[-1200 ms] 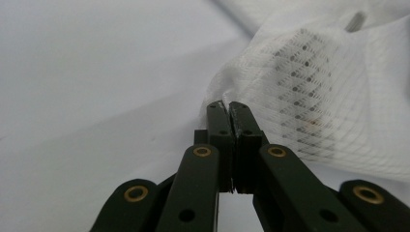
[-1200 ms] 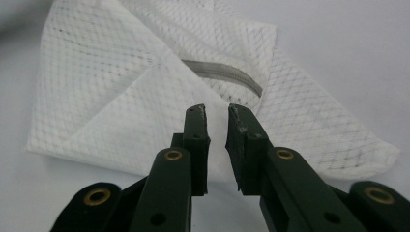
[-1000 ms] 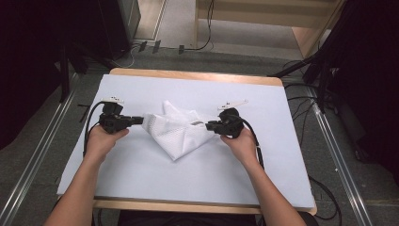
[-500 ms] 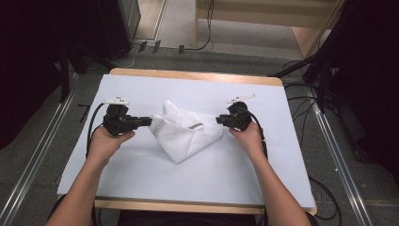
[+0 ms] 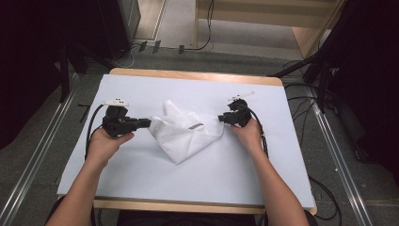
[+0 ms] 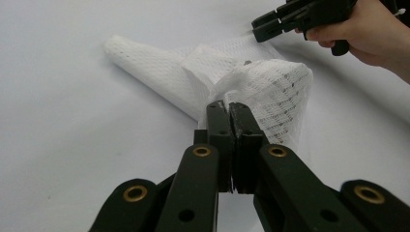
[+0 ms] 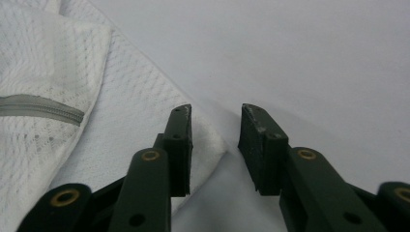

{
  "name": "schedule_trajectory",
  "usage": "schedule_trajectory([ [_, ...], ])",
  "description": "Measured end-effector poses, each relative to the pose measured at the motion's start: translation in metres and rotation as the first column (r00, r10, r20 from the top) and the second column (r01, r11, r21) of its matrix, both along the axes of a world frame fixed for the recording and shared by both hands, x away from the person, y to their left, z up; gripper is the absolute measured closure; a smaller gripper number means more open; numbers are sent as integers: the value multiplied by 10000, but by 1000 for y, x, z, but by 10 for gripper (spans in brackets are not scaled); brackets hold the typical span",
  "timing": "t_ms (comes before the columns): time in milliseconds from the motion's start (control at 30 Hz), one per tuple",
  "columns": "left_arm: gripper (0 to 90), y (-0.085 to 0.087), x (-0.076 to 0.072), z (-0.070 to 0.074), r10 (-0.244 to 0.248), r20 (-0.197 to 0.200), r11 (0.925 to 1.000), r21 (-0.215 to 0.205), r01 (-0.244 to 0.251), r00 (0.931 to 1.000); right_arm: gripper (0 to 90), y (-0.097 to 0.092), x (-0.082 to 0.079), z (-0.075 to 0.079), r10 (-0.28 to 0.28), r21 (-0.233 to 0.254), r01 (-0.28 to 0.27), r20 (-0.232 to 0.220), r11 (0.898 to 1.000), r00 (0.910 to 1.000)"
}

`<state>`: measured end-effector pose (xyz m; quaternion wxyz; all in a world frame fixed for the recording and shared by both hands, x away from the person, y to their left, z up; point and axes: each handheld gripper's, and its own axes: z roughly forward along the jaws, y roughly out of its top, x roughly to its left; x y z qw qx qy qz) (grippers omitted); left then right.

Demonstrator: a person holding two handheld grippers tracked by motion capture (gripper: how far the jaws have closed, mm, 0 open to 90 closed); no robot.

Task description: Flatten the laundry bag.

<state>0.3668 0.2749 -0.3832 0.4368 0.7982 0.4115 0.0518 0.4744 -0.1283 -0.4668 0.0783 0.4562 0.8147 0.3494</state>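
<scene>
A white mesh bag [image 5: 181, 141] with a grey zipper [image 5: 196, 126] lies crumpled in the middle of the white table sheet [image 5: 141, 89]. My left gripper [image 5: 149, 123] is shut on the bag's left corner, with the mesh [image 6: 270, 92] bunched just past its jaws [image 6: 228, 108]. My right gripper [image 5: 221, 118] is at the bag's right corner. Its jaws [image 7: 215, 121] have just been opening and now stand apart. The cloth corner [image 7: 208, 142] lies between and under them without being pressed. The zipper [image 7: 43, 108] runs at the left of the right gripper view. The right gripper [image 6: 256, 29] also appears far off in the left gripper view.
The sheet covers a wooden table whose edge [image 5: 197, 75] shows at the back and front. Metal rails [image 5: 28, 165] run along the floor on both sides, and cables [image 5: 324, 188] lie at the right.
The right gripper slid right along the bag to its corner and its jaws opened off the cloth. The bag now lies stretched wider between the two grippers.
</scene>
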Motion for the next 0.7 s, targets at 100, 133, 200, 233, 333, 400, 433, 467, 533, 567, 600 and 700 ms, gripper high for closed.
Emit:
schedule_trajectory([
  [100,900,0,0,0,19,20,10000,39,-19,10000,791,3,-2,0,25,-237,-22,121,9997,9999],
  [133,900,0,0,0,33,22,10000,59,-33,10000,861,3,-2,0,12,-227,-10,95,9997,10000],
  [200,900,1,0,0,31,28,10000,82,-31,10000,891,2,-1,-1,28,-18,-28,-91,10000,10000],
  [233,900,2,0,0,52,17,9999,100,-52,10000,895,1,-1,0,10,-56,-10,-84,10000,10000],
  [333,900,4,0,0,176,79,9998,63,-177,9998,900,-5,-1,3,-203,-197,204,86,9996,9998],
  [400,900,6,0,0,304,113,9995,60,-305,9995,900,-14,-1,6,-488,-14,488,113,9988,9987],
  [433,900,7,0,1,321,132,9995,79,-322,9994,900,-19,0,8,-631,76,629,175,9980,9979],
  [467,900,8,1,1,366,151,9993,73,-367,9992,900,-24,0,9,-764,166,761,176,9970,9969],
  [533,900,11,1,1,474,162,9988,63,-475,9987,900,-34,0,11,-1085,291,1081,151,9937,9940],
  [567,900,12,1,1,550,165,9985,51,-551,9983,900,-39,0,12,-1173,349,1167,141,9926,9930],
  [600,900,13,1,1,578,187,9983,26,-578,9982,900,-44,0,12,-1324,395,1318,139,9905,9911],
  [700,900,15,-1,1,589,216,9983,25,-590,9980,900,-58,-1,13,-1653,526,1646,95,9849,9862],
])
